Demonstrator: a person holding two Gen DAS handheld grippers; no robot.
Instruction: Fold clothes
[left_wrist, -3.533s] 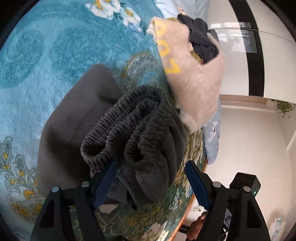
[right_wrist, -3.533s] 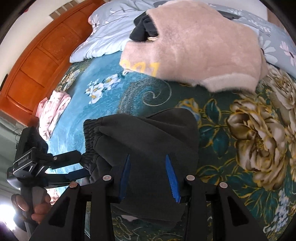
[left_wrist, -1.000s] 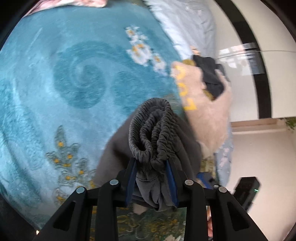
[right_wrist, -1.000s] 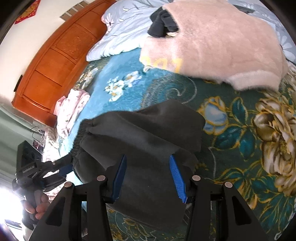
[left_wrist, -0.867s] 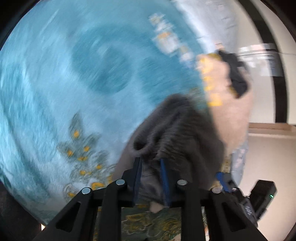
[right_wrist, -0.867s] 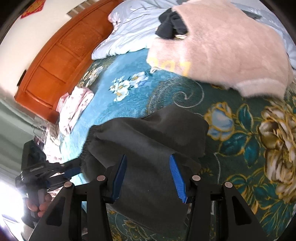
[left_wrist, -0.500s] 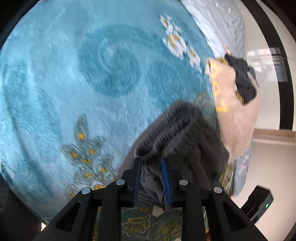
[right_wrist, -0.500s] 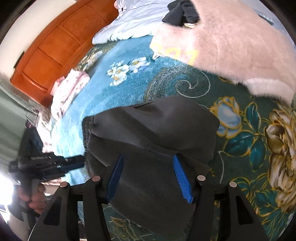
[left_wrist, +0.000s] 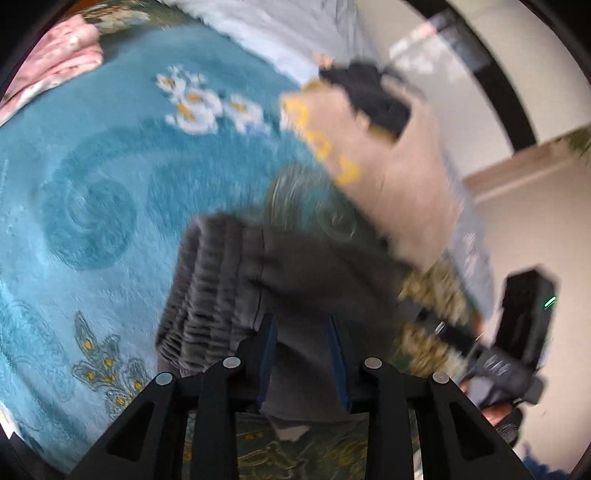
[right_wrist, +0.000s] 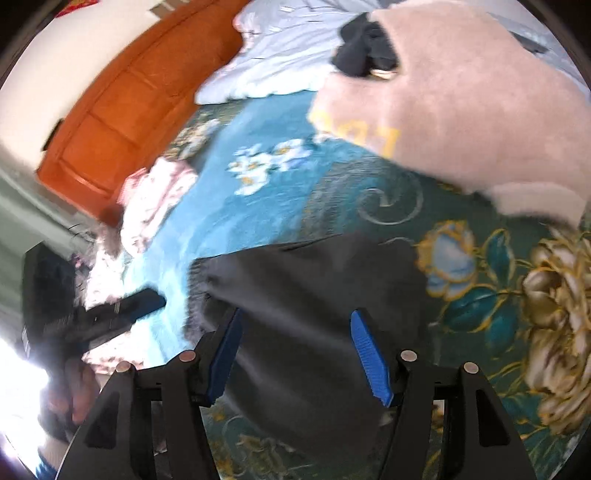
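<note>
Dark grey folded trousers (left_wrist: 280, 280) with a gathered elastic waistband lie on the teal floral bedspread (left_wrist: 92, 206). My left gripper (left_wrist: 301, 336) has its blue pads close on either side of a fold of the trousers near the waistband. The trousers also show in the right wrist view (right_wrist: 314, 295). My right gripper (right_wrist: 297, 332) is open, its fingers straddling the dark cloth from above. The left gripper body shows at the left edge of the right wrist view (right_wrist: 110, 310).
A pink fleece top (right_wrist: 461, 107) with yellow letters and a black garment (right_wrist: 365, 44) on it lies beyond the trousers. A pink folded garment (right_wrist: 155, 199) is at the left. Pale blue bedding (right_wrist: 280, 55) and an orange wooden headboard (right_wrist: 122, 107) are behind.
The left gripper has swung right and lowered the bunched waistband onto the folded trousers. The right gripper has opened wider over the cloth. Both views are blurred with motion.
</note>
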